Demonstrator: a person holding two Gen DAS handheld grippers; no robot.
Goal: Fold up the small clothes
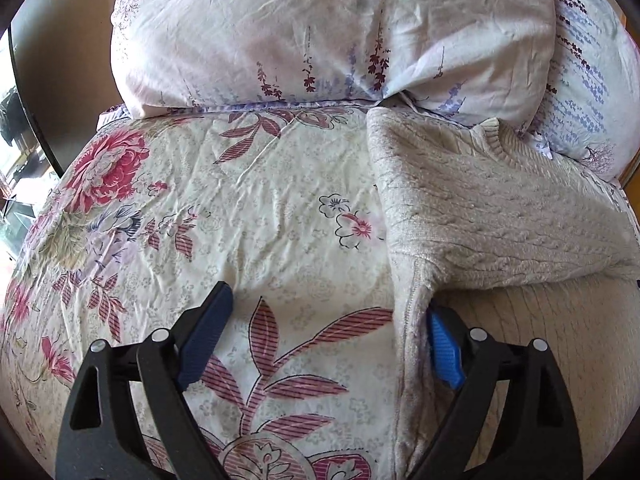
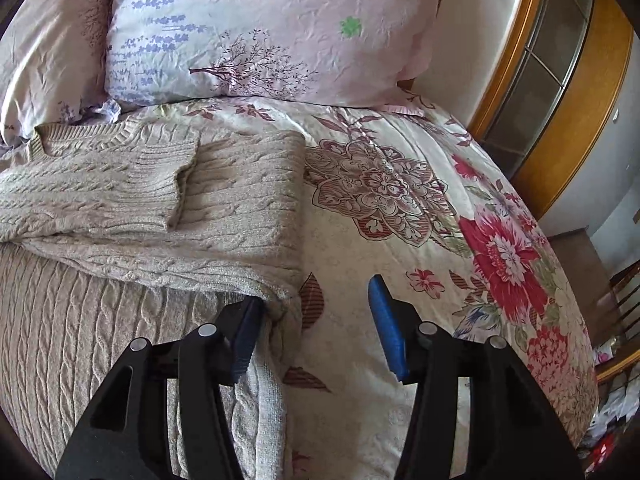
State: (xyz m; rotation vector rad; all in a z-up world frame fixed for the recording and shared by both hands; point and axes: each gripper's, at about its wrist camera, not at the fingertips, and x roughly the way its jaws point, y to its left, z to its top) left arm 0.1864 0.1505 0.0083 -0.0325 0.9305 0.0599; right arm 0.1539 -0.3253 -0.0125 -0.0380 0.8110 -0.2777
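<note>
A beige cable-knit sweater (image 1: 480, 216) lies on the floral bedspread (image 1: 240, 208), its top part folded over the lower body. In the right wrist view the sweater (image 2: 140, 200) has a sleeve folded across its chest. My left gripper (image 1: 326, 324) is open at the sweater's left edge; its right finger (image 1: 444, 348) is tucked under the fabric edge. My right gripper (image 2: 316, 320) is open at the sweater's right edge; its left finger (image 2: 244, 332) touches the knit, its right finger (image 2: 388, 324) is over the bedspread.
Two floral pillows (image 1: 320, 28) (image 2: 272, 28) lie at the head of the bed behind the sweater. A wooden-framed cabinet (image 2: 560, 100) stands to the right of the bed. A dark round edge (image 1: 36, 92) shows at the left.
</note>
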